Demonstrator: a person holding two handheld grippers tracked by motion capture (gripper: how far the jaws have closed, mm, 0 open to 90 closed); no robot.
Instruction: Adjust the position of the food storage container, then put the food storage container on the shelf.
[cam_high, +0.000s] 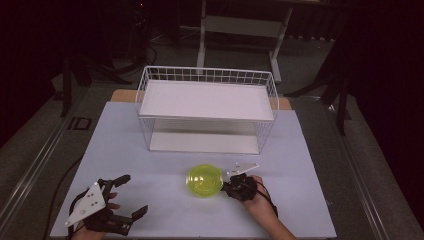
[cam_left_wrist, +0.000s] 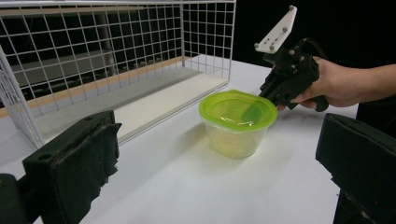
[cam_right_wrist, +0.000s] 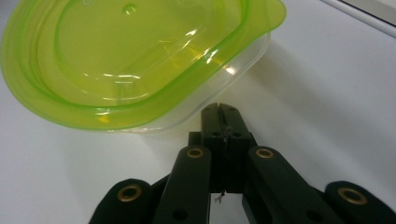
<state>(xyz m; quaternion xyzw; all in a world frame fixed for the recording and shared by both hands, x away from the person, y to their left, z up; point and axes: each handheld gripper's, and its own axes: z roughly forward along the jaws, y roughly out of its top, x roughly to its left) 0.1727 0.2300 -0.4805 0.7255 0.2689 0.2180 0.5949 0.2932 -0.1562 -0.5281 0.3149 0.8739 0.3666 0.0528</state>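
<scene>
A clear plastic container with a lime-green lid (cam_high: 204, 180) (cam_left_wrist: 238, 121) (cam_right_wrist: 130, 60) stands on the white table, in front of the wire rack. My right gripper (cam_high: 226, 185) (cam_left_wrist: 272, 97) (cam_right_wrist: 219, 110) sits just to its right, held by a hand, jaws shut together with nothing between them. Its tips lie low by the container's wall, just under the lid's rim. My left gripper (cam_high: 134, 195) (cam_left_wrist: 215, 158) rests at the table's front left. It is open wide and empty, pointing toward the container from a distance.
A white wire basket rack (cam_high: 207, 107) (cam_left_wrist: 93, 56) with a flat white shelf stands at the middle back of the table (cam_high: 150, 165). Dark floor and table legs lie beyond.
</scene>
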